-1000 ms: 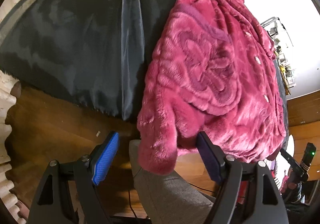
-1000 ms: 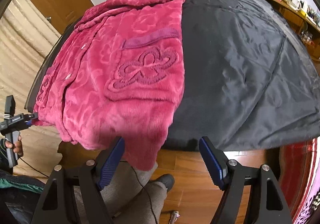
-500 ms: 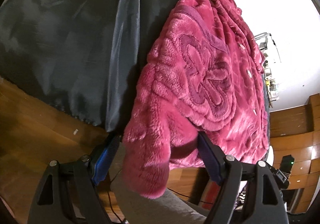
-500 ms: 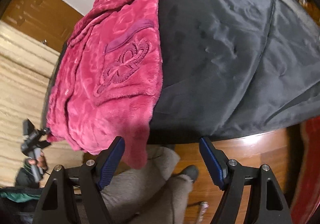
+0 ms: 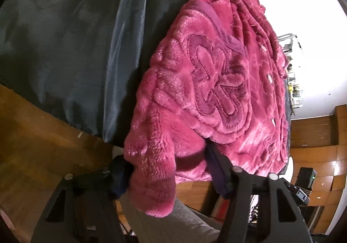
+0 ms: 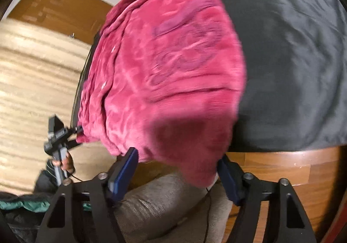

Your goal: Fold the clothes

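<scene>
A pink fleece garment (image 5: 216, 82) with a flower-stitched pocket lies on a black bed cover (image 5: 65, 37), its hem hanging over the near edge. My left gripper (image 5: 169, 173) is open, and the hem's left corner droops between its blue pads (image 5: 216, 169). In the right wrist view the same garment (image 6: 164, 74) is blurred. My right gripper (image 6: 175, 174) is open too, with the hem's right corner hanging between its pads (image 6: 124, 169). That view also shows the left gripper (image 6: 57, 134) at the garment's far corner, held by a hand.
Wooden floor (image 5: 32, 134) runs below the bed edge. A person's grey-trousered leg (image 6: 160, 204) sits under both grippers. A beige curtain (image 6: 32, 91) and wooden door (image 6: 65, 4) stand to the left; a cluttered shelf (image 5: 292, 82) is beyond the bed.
Both grippers have moved in toward the bed edge, so the hem corners now hang between their fingers. The right wrist view has tilted and blurred. Both stay open.
</scene>
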A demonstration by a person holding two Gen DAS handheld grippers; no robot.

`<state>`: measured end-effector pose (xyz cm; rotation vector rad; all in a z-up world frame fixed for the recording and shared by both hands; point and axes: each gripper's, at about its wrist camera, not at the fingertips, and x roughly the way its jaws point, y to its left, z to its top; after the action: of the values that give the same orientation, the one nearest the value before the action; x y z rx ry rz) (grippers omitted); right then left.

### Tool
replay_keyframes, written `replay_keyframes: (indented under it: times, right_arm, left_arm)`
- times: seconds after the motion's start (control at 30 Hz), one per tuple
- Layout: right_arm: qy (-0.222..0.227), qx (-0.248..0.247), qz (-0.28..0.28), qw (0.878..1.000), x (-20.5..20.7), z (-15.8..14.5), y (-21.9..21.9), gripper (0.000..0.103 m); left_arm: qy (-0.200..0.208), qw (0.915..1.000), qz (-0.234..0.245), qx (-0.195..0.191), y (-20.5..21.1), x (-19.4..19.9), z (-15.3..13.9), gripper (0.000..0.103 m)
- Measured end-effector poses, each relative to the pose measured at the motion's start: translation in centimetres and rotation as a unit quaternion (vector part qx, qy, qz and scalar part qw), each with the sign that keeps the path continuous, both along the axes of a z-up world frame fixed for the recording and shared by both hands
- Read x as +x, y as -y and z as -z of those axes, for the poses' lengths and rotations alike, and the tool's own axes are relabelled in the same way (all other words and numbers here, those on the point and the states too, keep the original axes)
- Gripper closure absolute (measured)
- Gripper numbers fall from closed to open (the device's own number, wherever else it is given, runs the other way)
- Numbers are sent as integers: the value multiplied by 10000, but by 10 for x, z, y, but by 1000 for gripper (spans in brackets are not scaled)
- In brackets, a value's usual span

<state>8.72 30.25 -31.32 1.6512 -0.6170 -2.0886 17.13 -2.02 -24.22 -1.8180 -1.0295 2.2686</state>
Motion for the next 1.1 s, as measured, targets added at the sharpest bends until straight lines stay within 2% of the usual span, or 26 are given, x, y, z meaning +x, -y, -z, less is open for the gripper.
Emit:
replay_keyframes:
  times: [0.07,0.13,0.27,0.43,0.7,0.77,0.83,0.87,0.93,1.1]
  right_arm:
    - [-148,-138,-52,9998,-1,-8,4,54]
    - [-294,-188,-45,9994,-4,-16,6,54]
    - [-264,-50,-69,9996,-15,-13,9,54]
    - [-82,-148,-5,9999,-18,0,3,53]
    - [79,-474,175,9987,-22,-1,-12,52]
    - [-16,-358,94,9993,-20,-3,-12,53]
    - [-173,-113,-100,9997,-17,-8,-6,65]
    - [-250,1,-192,9995,-15,-11,-2,73]
    - [-415,210,-356,9983,-13,-18,4,77]
    - [-928,268,-420,9944,-18,-45,6,79]
  left_arm:
    - [115,9999,-6,-64,-4,0,-4,50]
    - [140,9998,6,-145,-7,3,-11,59]
    - [139,9994,71,-295,-13,6,-26,67]
    - [199,9992,89,-328,-17,4,-32,68]
    - [377,9986,63,-366,-23,-2,-28,68]
    - [395,9984,71,-399,-23,-2,-28,69]
    - [377,9986,61,-375,-23,0,-30,83]
    - [326,9990,31,-290,-21,2,-32,84]
    - [203,9995,47,-242,-21,3,-42,84]
    - [-252,9992,204,-249,-22,2,-79,85]
